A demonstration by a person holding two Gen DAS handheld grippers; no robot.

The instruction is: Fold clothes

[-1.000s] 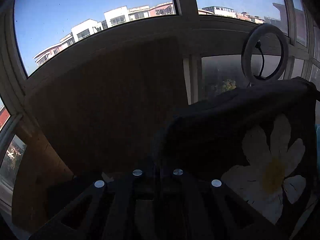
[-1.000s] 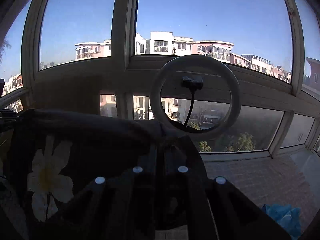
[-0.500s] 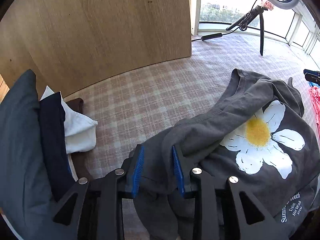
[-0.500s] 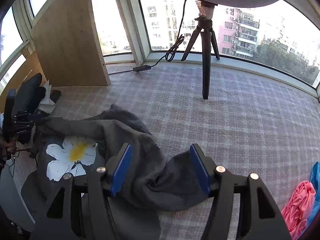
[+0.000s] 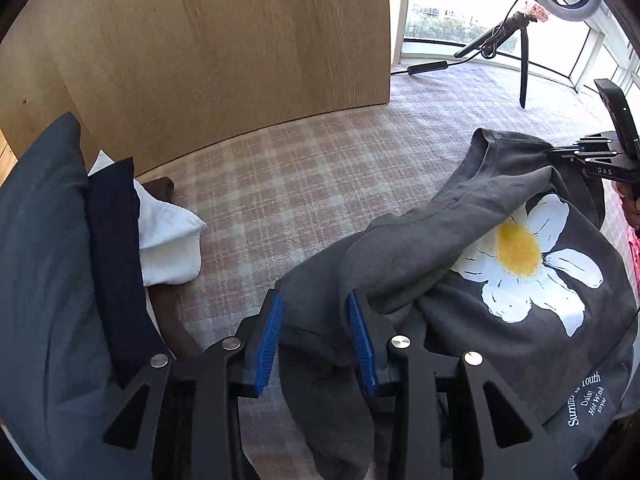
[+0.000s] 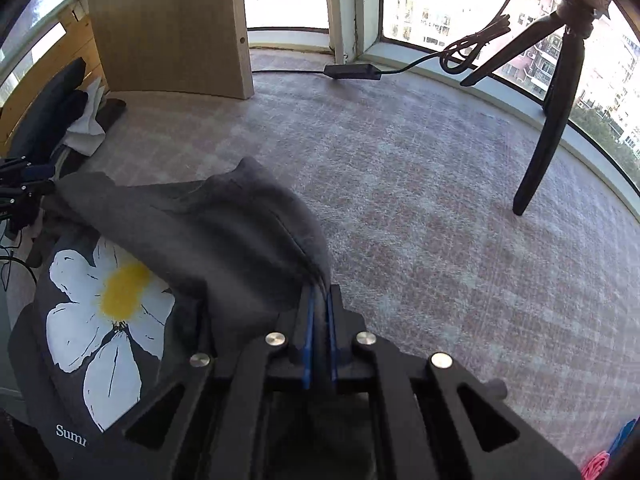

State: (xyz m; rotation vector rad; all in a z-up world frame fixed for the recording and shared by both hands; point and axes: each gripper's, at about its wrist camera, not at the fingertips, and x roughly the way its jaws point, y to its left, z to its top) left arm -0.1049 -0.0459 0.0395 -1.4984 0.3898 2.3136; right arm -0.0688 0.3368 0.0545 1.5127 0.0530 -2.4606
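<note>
we have the grey daisy t-shirt (image 5: 460, 248) lying crumpled on the checked carpet (image 5: 288, 192), its flower print facing up and one flap of cloth flopped across the top of the print, so the fold proper looks barely begun. our right gripper (image 6: 319, 300) is clamped tight on a bunched edge of the shirt at its right side, the blue pads pinching the fabric with almost no gap. our left gripper (image 5: 316, 320) has its jaws opening, with a fold of the shirt lying loosely between the blue pads and not pressed by them. to do this step well, we judge we should keep the right pinch firm, re-seat the left on a clean single edge near the shoulder or hem, then draw the two apart so the cloth spreads flat before any crease. the folded stack (image 5: 96, 264) waits at far left beside the wooden panel (image 5: 224, 52); the tripod (image 6: 556, 92) stands well clear.
</note>
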